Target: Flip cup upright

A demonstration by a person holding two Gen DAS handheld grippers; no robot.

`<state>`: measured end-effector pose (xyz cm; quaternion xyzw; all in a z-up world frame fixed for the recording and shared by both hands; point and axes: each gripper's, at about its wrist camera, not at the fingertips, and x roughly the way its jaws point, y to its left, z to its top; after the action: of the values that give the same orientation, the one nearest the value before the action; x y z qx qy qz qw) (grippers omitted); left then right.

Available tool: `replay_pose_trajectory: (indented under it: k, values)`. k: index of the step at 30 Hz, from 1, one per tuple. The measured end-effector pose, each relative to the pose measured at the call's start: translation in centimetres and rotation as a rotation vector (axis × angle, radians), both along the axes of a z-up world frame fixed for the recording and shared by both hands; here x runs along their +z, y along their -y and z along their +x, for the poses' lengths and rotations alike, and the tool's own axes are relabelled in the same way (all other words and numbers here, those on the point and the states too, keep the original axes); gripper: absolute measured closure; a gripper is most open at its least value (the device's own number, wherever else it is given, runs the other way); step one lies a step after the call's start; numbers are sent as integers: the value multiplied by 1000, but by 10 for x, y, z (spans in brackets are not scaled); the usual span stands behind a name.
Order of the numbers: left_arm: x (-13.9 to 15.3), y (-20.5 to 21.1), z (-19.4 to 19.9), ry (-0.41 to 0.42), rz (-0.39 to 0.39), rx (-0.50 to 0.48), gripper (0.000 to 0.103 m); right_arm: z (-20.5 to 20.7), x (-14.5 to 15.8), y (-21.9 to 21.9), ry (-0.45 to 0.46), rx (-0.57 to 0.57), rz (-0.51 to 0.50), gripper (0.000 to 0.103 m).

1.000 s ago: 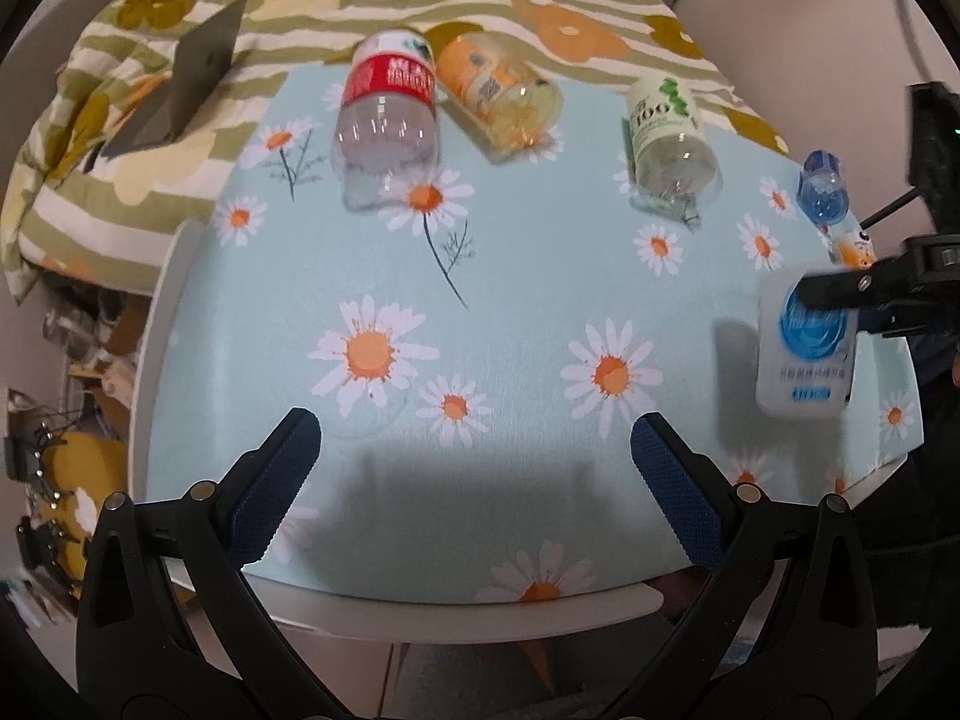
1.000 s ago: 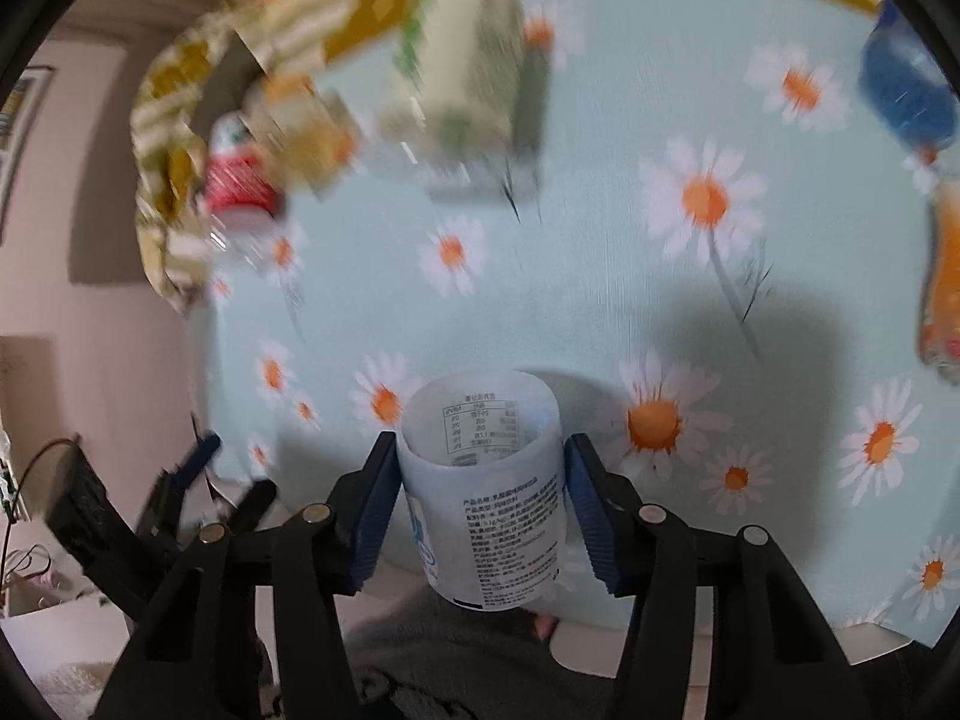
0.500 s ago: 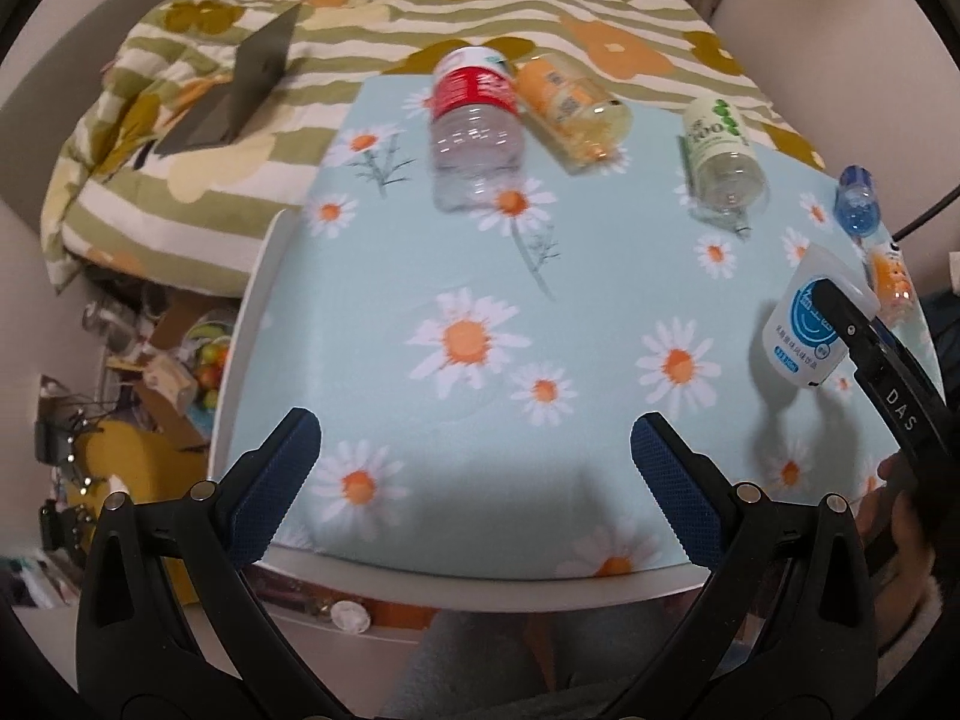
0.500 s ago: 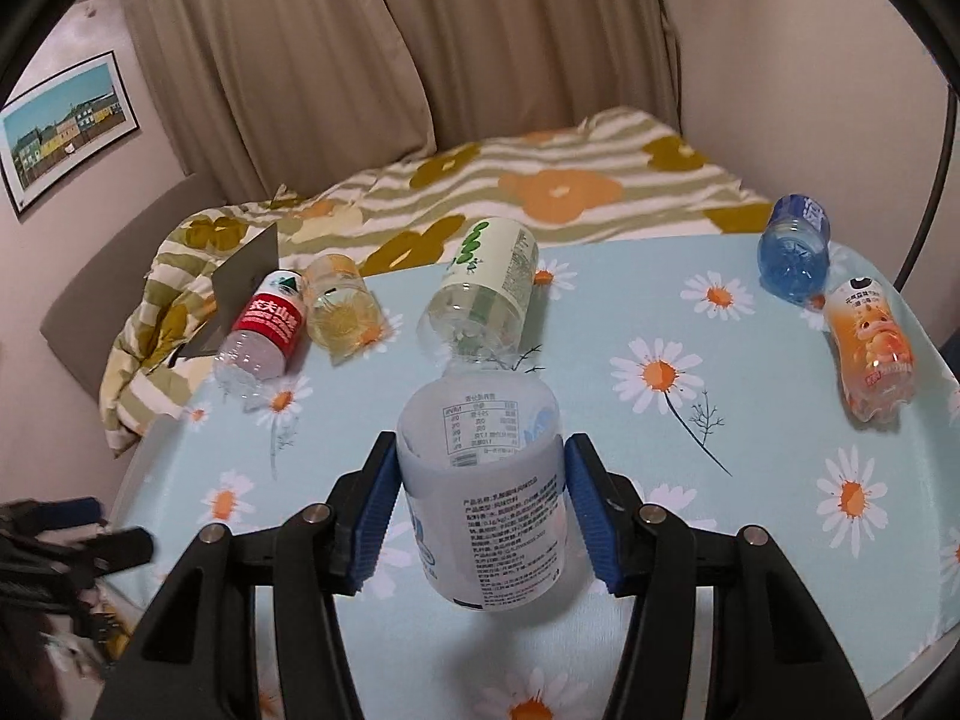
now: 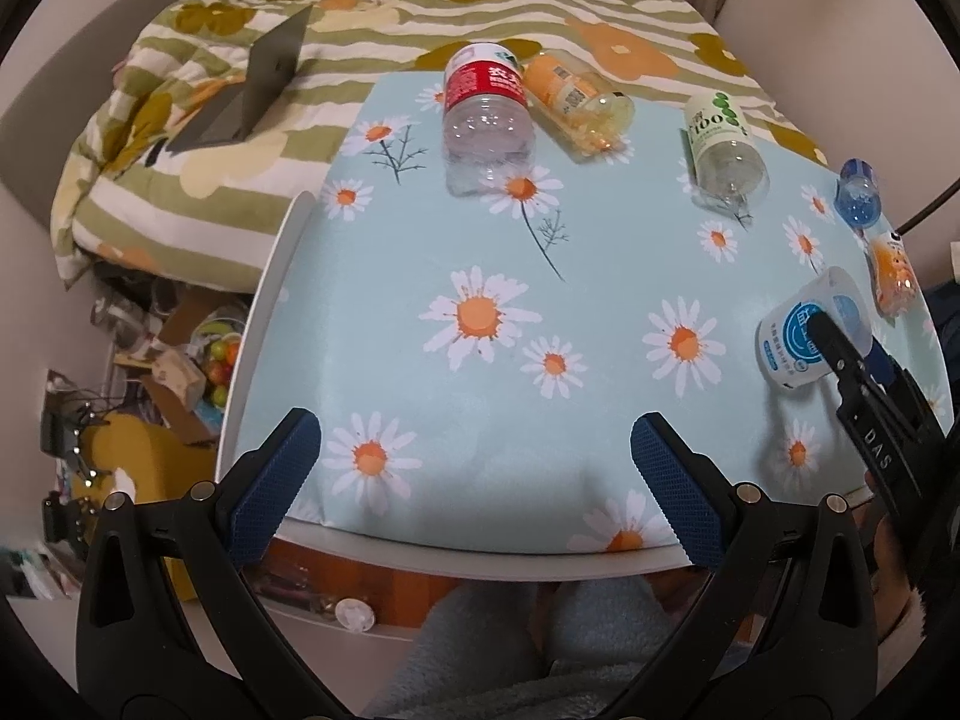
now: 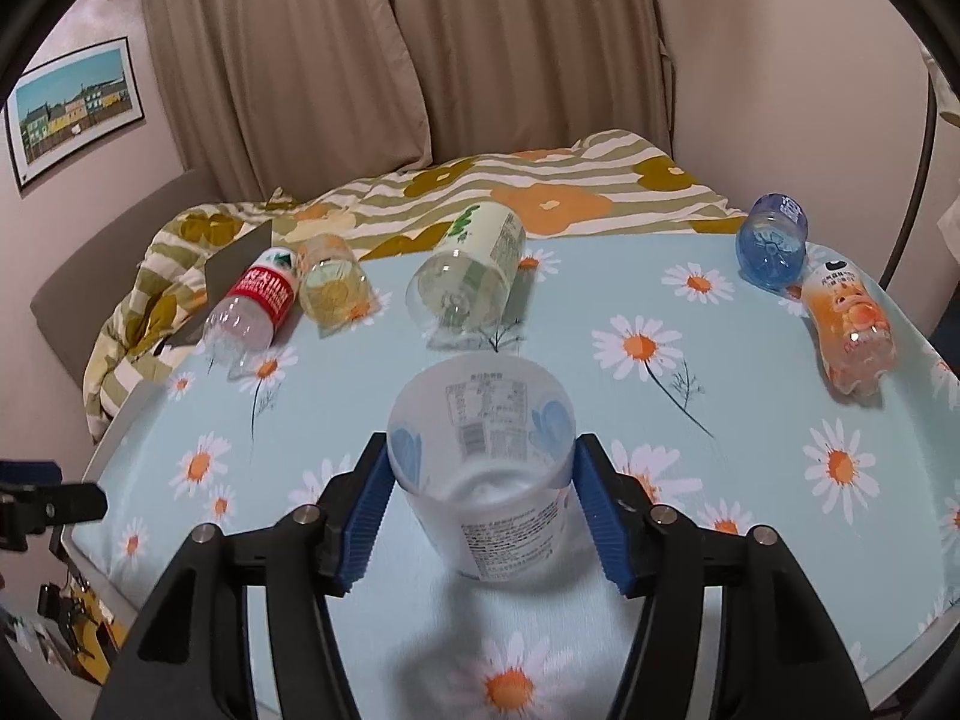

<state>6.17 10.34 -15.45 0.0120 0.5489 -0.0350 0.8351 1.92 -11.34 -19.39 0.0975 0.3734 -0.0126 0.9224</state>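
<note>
The right tool (image 6: 483,483) is closed on the cup (image 6: 480,450), one blue pad on each side of its wall, near the rim. The cup sits at the near right part of the table (image 5: 480,240), mouth facing up and tipped a little toward the camera (its base looks to be on or just above the cloth; I cannot tell which). Its long axis runs nearly vertical, so the flip seems all but finished; what remains, I judge, is to level it and release. The left tool (image 5: 474,468) hangs wide open and empty over the near edge, well apart from the cup, so the right hand is the one placed to finish. Several bottles (image 6: 468,282) lie on their sides farther back.
</note>
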Motion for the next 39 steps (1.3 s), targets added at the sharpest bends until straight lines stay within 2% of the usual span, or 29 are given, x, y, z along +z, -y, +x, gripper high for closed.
replay_pose_trajectory:
  k: [10, 11, 15, 17, 21, 26, 34, 39]
  values:
    - [-2, 5, -14, 1, -6, 19, 0, -6, -3, -5, 14, 60, -36, 43]
    - [-2, 5, -15, 1, -6, 20, 0, -5, -2, -4, 12, 62, -36, 39]
    - [2, 8, -18, 14, -6, 27, 0, -4, -2, 0, 16, 67, -17, 6]
    - [5, 10, -21, 23, -4, 32, 0, -5, -1, 2, 16, 70, -15, 1]
    - [14, 12, -26, 45, -14, 43, 0, -8, 7, 5, 8, 79, -11, 1]
    - [42, 22, -37, 110, -29, 41, 0, -16, 35, 14, 4, 94, -31, 1]
    - [100, 50, -52, 227, -79, 9, 0, -37, 114, 38, -34, 102, -103, 1]
    - [126, 71, -61, 297, -68, -16, 0, -49, 149, 61, -59, 58, -126, 1]
